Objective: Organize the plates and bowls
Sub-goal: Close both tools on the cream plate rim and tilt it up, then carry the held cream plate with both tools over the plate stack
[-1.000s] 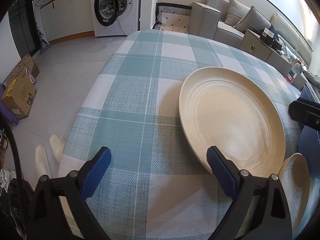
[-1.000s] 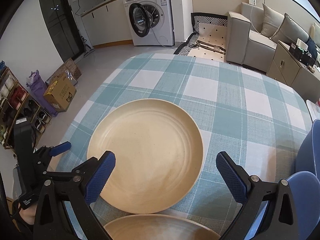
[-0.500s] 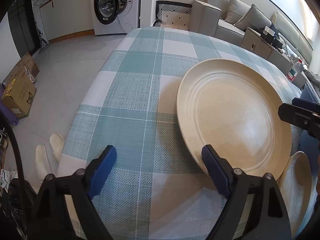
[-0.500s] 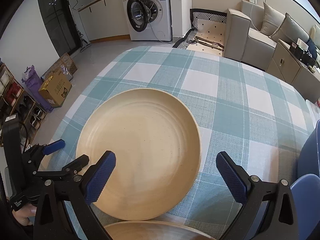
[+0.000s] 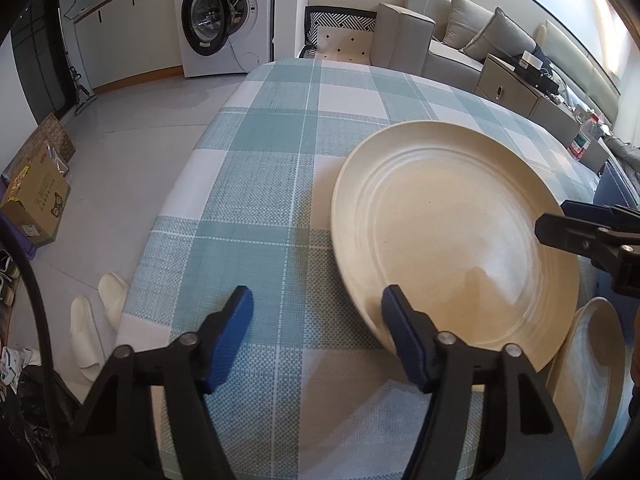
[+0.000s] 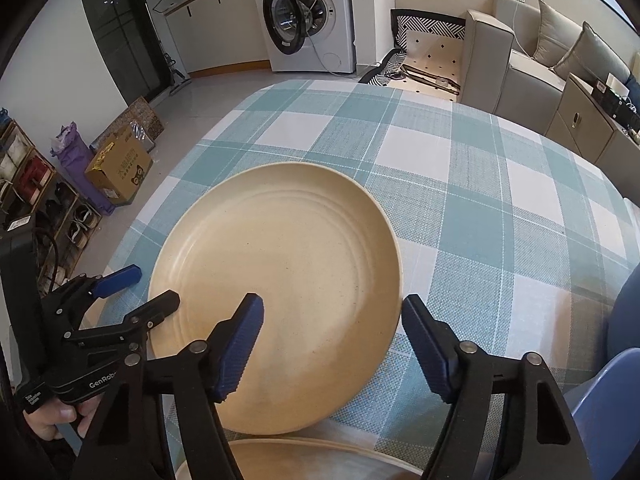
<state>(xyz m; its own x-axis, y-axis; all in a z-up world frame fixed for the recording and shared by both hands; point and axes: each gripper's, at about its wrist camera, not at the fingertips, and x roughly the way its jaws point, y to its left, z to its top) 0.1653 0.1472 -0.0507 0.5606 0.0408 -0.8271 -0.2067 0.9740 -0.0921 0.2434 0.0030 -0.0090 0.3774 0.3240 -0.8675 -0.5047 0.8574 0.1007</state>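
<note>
A large cream plate [image 6: 276, 276] lies flat on the checked tablecloth [image 6: 480, 208], and everything below is placed against it. The left gripper [image 5: 318, 332] stands at the plate's left edge: one blue pad [image 5: 402, 334] sits over the near-left rim, the other pad [image 5: 232, 336] over bare cloth outside it, so the rim lies between the jaws. These jaws are closing but are not clenched; neither pad presses the plate. The right gripper [image 6: 332, 344] stands at the plate's near-right edge, one pad [image 6: 240, 348] above the plate's inner surface, the other [image 6: 426, 346] outside the rim over the cloth. Its jaws are likewise closing, with the rim between them and no grasp made. In the right wrist view a hand [image 6: 52, 416] holds the left gripper's handle at the plate's left. A second cream dish [image 5: 592, 376] lies just beside the plate's near edge; whether they touch cannot be told. Beyond the plate's far side stand a washing machine [image 6: 308, 20] and a grey sofa [image 6: 520, 56].
</note>
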